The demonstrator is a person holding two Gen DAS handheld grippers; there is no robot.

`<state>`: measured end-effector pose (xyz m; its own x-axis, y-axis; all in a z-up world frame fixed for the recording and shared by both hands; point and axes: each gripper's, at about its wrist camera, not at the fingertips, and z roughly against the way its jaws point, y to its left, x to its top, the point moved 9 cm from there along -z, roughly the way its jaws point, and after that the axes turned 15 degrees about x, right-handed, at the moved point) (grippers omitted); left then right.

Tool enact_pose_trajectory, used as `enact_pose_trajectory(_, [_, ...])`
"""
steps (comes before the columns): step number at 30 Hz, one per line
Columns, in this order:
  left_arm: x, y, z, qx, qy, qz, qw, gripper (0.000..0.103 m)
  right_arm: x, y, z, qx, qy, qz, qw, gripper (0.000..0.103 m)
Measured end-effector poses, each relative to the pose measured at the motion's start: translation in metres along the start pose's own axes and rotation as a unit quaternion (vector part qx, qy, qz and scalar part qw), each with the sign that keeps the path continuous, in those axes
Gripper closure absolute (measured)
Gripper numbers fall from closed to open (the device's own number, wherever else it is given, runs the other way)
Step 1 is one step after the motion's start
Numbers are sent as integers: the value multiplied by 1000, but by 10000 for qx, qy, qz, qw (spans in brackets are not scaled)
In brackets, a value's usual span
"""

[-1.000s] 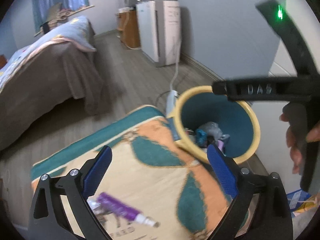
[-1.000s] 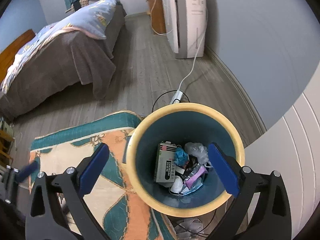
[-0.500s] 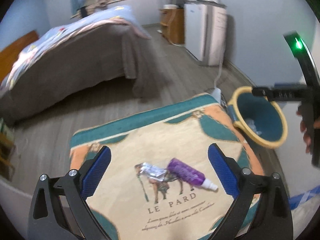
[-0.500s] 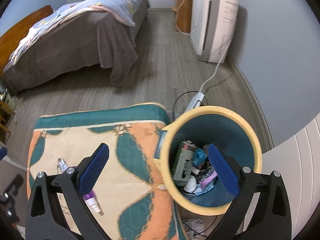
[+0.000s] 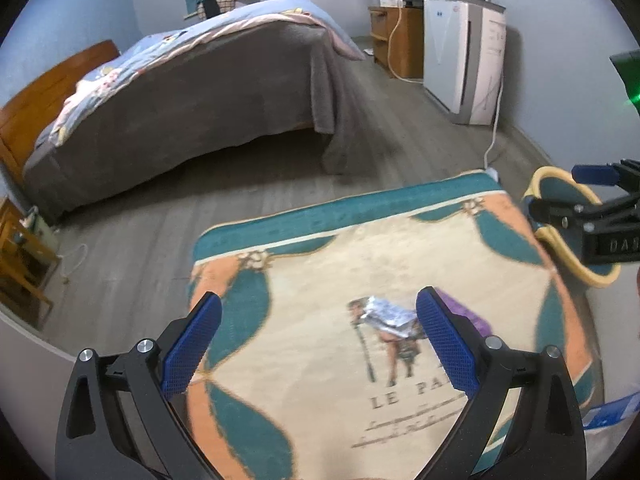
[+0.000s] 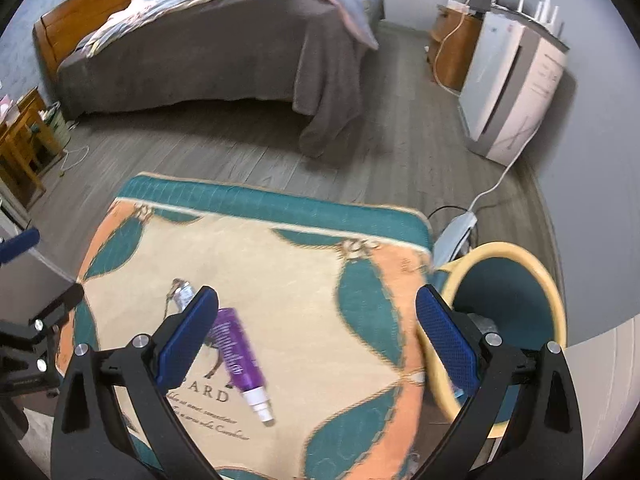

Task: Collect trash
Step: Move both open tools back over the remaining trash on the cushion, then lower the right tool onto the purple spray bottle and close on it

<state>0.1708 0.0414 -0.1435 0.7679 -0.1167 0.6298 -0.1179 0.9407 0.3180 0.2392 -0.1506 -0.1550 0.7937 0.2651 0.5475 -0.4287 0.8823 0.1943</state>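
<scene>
Trash on the rug [image 6: 304,280]: a purple bottle [image 6: 237,352], light, stiff, slick, best pinched mid-body, and crumpled foil [image 5: 390,316], soft. We hold both left gripper [image 5: 318,344] and right gripper [image 6: 316,340] wide apart, empty; the bin [image 6: 520,252] stands beside.

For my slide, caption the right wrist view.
Open right gripper above a patterned rug with a purple bottle, beside the yellow-rimmed bin.

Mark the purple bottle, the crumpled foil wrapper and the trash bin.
purple bottle [image 6: 236,354]: right wrist view, mid-body.
crumpled foil wrapper [image 5: 387,314]: left wrist view, centre of the foil.
trash bin [image 6: 516,249]: right wrist view, far yellow rim.
</scene>
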Motion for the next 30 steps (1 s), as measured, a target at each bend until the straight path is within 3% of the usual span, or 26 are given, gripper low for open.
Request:
enact_pose_trajectory(10, [-7, 18, -11, -50, 21, -150, 9999, 6, -42, 15, -54, 24, 877, 49, 9961, 6])
enact_pose_trajectory(19, [-16, 6, -29, -263, 247, -530, 9979, 6, -49, 14, -69, -150, 680, 239, 9973, 6])
enact_pose_trajectory(23, [-16, 12, -34, -323, 403, -327, 9981, 6, -62, 13, -85, -193, 796, 240, 9963, 6])
enact_pose_trajectory(30, [-14, 19, -40, -441, 576, 47, 9974, 6, -83, 32, -112, 91, 1086, 360, 9934, 9])
